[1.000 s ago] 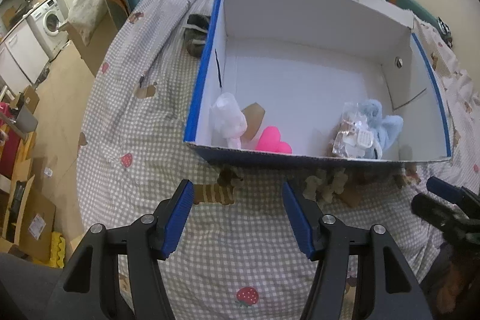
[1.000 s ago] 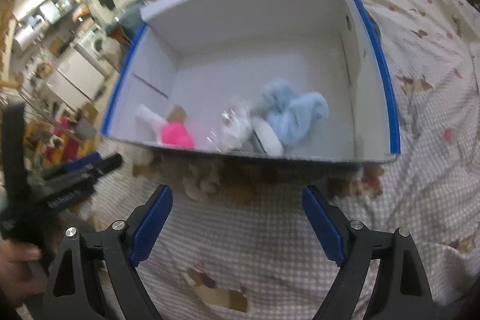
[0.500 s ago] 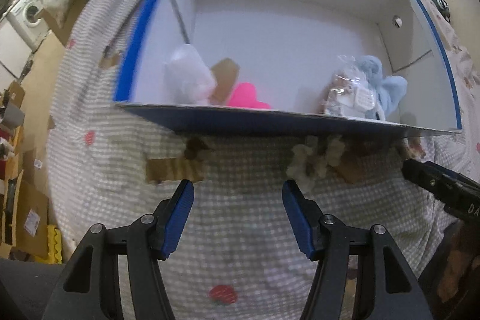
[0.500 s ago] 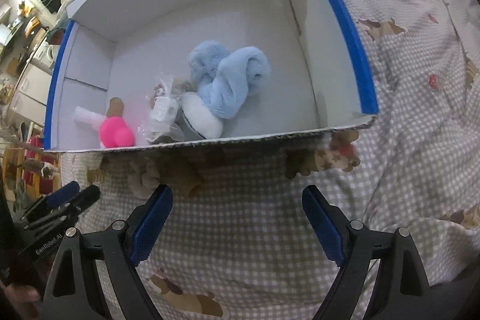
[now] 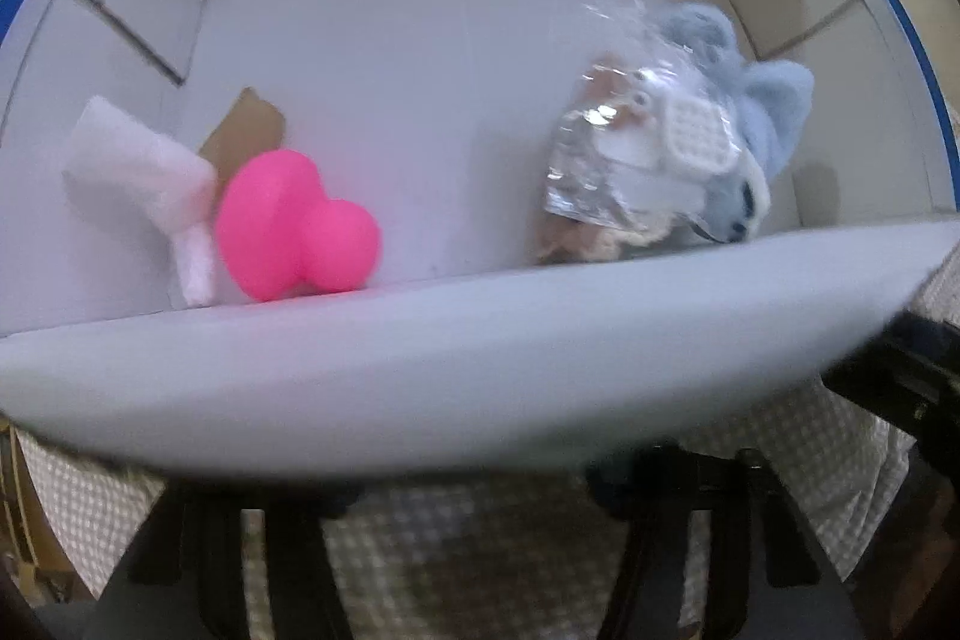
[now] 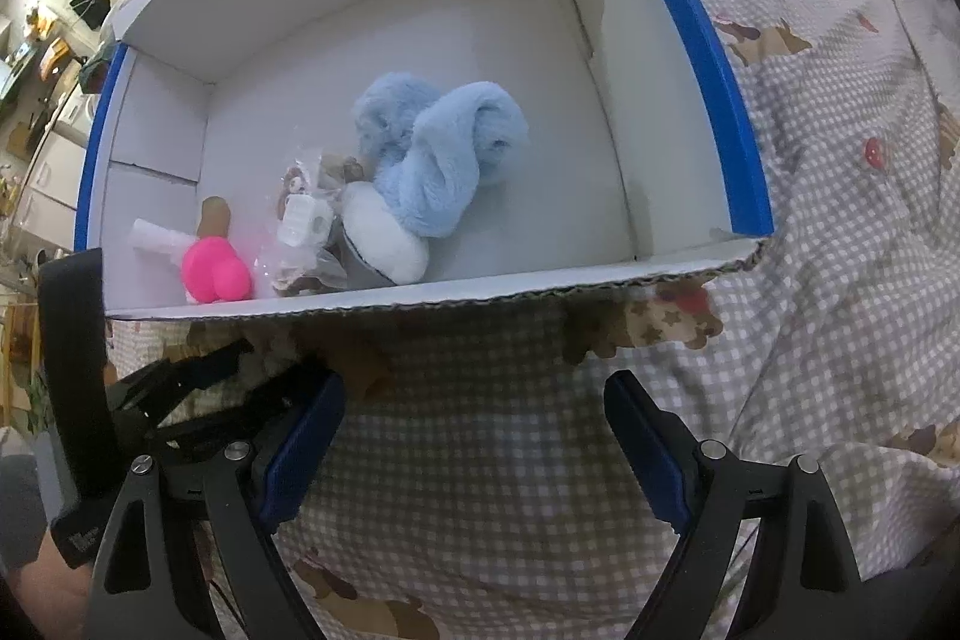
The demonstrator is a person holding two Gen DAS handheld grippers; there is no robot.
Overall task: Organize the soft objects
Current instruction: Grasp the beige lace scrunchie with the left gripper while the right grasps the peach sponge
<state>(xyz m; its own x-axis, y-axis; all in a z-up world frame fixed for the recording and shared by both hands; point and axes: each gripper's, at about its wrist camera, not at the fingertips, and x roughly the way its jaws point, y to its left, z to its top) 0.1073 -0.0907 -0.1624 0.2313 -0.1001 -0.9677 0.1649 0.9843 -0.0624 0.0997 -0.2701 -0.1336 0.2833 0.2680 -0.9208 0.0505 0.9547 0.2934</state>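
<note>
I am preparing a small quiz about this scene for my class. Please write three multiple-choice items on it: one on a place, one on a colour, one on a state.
1. Where does the pink toy lie?
A. Inside the box, near its front wall
B. On the bedspread outside the box
C. On top of the blue plush

2. What colour is the tape on the rim of the box?
A. Red
B. Blue
C. Green

3. How is the right hand-held gripper?
A. Shut on the pink toy
B. Shut on the blue plush
C. Open, holding nothing

Answers:
1. A: the toy rests on the box floor just behind the front wall.
2. B: a blue strip runs along the side rims.
3. C: its fingers stand apart over the checked bedspread, and the blue plush lies untouched in the box.
</note>
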